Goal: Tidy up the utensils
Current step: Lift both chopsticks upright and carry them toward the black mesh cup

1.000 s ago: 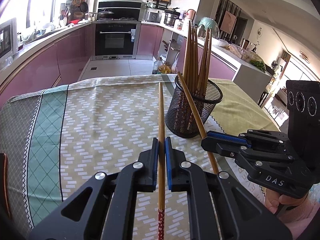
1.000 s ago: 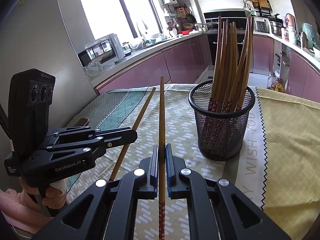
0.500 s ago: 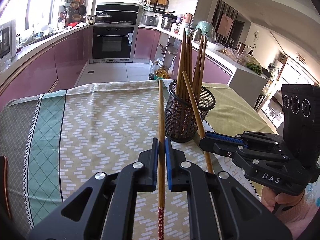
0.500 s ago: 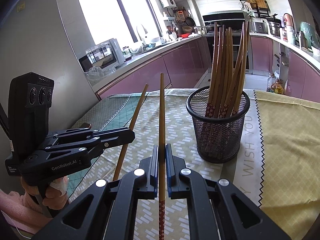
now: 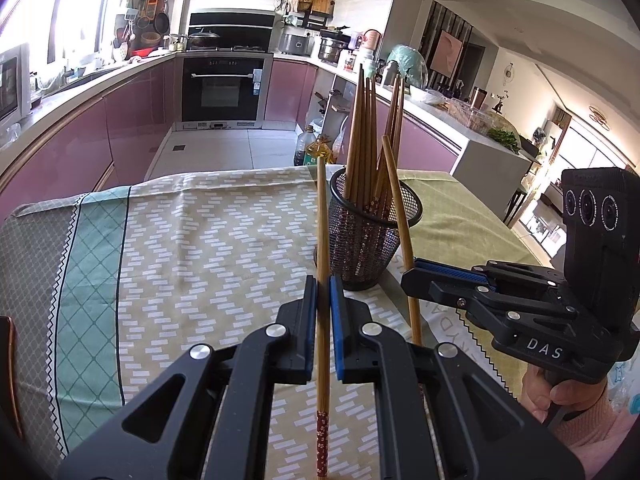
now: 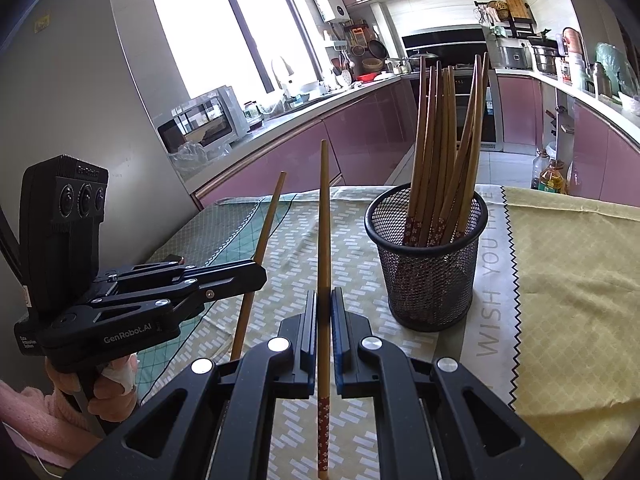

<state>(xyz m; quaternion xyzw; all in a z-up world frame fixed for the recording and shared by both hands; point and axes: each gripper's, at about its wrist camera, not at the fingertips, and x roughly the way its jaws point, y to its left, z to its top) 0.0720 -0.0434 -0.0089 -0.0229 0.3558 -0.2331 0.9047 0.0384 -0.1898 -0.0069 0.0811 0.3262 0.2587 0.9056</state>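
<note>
My left gripper (image 5: 322,286) is shut on a wooden chopstick (image 5: 322,224) that points forward, its red patterned end toward the camera. My right gripper (image 6: 323,298) is shut on a second chopstick (image 6: 324,216) the same way. A black mesh holder (image 6: 428,268) with several chopsticks standing in it sits on the tablecloth, ahead and right of the right gripper. In the left wrist view the holder (image 5: 366,240) lies just right of my chopstick's tip, and the right gripper (image 5: 412,276) hangs at its right with its chopstick (image 5: 394,200) slanting up before the holder.
A patterned tablecloth (image 5: 192,248) covers the table, with a yellow-green cloth (image 6: 568,280) on the right. The other gripper (image 6: 256,274) and a hand in a pink sleeve (image 6: 36,412) are at the left. Kitchen counters and an oven (image 5: 222,92) lie beyond the table's far edge.
Both views have drawn back and tilted up a little from the holder, which now looks smaller and farther. Each gripper keeps its chopstick clamped.
</note>
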